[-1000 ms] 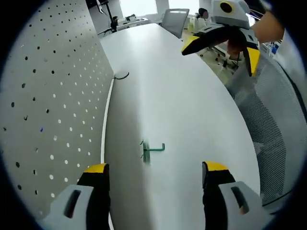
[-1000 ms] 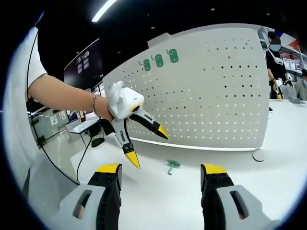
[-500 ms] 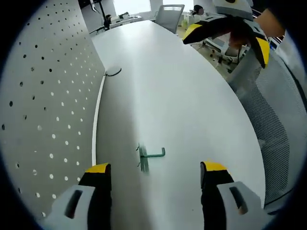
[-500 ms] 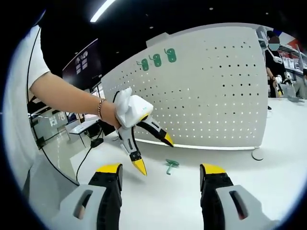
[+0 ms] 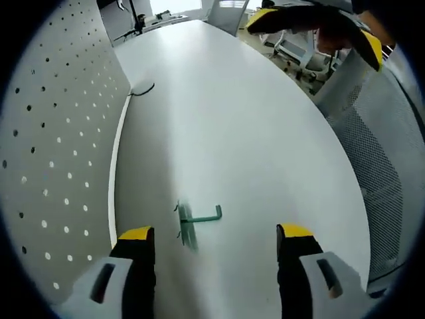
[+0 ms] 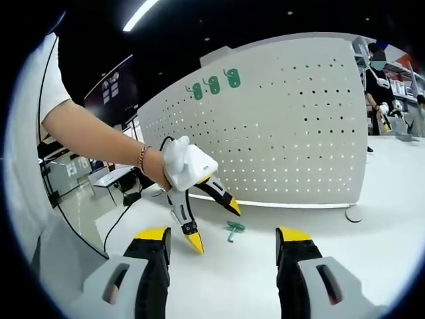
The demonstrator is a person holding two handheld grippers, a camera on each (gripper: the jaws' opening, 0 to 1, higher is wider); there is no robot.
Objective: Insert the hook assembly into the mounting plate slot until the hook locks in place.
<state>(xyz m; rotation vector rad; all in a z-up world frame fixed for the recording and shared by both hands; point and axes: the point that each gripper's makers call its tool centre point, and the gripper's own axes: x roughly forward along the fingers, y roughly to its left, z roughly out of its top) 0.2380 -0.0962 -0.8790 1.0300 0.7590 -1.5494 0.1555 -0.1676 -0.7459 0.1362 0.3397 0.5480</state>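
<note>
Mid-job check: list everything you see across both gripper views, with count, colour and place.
Hook: one, green, lying on the table between the left gripper's jaws.
Pegboard: one, white, standing upright on the table.
Mounted hooks: three, green, in a row at the pegboard's upper edge.
Table: one, white, long and curved.
Mesh chair: one, grey, beside the table.
Cable: one, dark, by the pegboard base.
Left gripper: yellow-tipped, open, near the hook.
Right gripper: yellow-tipped, open, empty.
Person's arm: holding the left gripper.
</note>
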